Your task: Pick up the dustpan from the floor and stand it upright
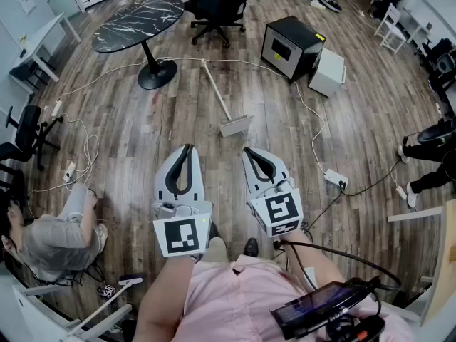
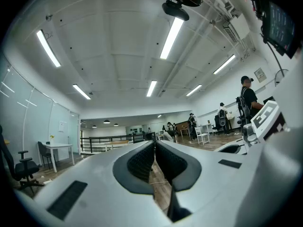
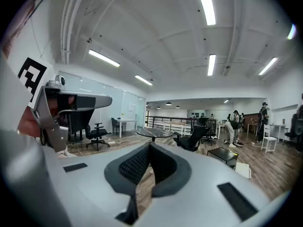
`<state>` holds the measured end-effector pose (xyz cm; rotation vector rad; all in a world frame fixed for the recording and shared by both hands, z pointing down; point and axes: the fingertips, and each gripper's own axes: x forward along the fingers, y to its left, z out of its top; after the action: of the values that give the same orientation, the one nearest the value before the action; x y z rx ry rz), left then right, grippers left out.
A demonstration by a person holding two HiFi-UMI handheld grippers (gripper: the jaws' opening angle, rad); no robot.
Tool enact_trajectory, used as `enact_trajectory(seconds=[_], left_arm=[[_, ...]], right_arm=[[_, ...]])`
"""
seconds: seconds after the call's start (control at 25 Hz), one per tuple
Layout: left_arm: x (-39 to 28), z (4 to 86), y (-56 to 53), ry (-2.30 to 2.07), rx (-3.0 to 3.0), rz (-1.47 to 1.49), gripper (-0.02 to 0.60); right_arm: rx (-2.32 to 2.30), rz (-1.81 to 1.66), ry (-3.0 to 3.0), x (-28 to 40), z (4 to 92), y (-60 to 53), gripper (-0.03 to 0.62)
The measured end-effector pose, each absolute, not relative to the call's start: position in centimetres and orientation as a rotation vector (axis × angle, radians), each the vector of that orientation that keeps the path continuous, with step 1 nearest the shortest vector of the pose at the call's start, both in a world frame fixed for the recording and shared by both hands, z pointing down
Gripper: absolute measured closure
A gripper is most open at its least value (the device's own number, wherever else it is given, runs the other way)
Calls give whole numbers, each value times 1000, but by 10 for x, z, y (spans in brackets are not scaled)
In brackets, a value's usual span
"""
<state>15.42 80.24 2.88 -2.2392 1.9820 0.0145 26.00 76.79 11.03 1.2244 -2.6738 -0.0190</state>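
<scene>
Fingers of the left gripper (image 1: 187, 148) and the right gripper (image 1: 249, 150), two pairs, are pressed together, holding nothing. One grey long-handled dustpan (image 1: 234, 125) lies on the wooden floor (image 1: 142, 134) ahead, apart from both.

I see a wood-plank floor (image 1: 142, 144), a black marble-topped table (image 1: 139, 21), a black office chair (image 1: 217, 9) beside it, and a black cabinet (image 1: 288, 45); strip lights (image 3: 205, 4) cross the white ceiling (image 3: 156, 37).
</scene>
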Motion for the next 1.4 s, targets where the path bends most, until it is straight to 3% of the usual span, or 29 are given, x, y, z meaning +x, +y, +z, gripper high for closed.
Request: enact_trajectory(seconds=[0.6, 0.64, 0.72, 0.76, 1.0, 1.4], left_arm=[[63, 29, 737, 1959, -2232, 8, 560], [55, 29, 735, 1960, -2232, 11, 560], [40, 28, 731, 1964, -2230, 8, 560], [32, 28, 728, 1969, -2228, 9, 560], [19, 39, 710, 1979, -2241, 14, 560], [18, 68, 626, 1962, -2311, -70, 560]], right_arm=[[1258, -52, -2684, 180, 113, 692, 581], [1260, -53, -2681, 174, 112, 687, 561], [1270, -42, -2671, 162, 110, 677, 394], [1284, -41, -2663, 157, 109, 673, 381], [1324, -56, -2626, 153, 113, 654, 341], [1359, -1, -2596, 152, 134, 571, 341]])
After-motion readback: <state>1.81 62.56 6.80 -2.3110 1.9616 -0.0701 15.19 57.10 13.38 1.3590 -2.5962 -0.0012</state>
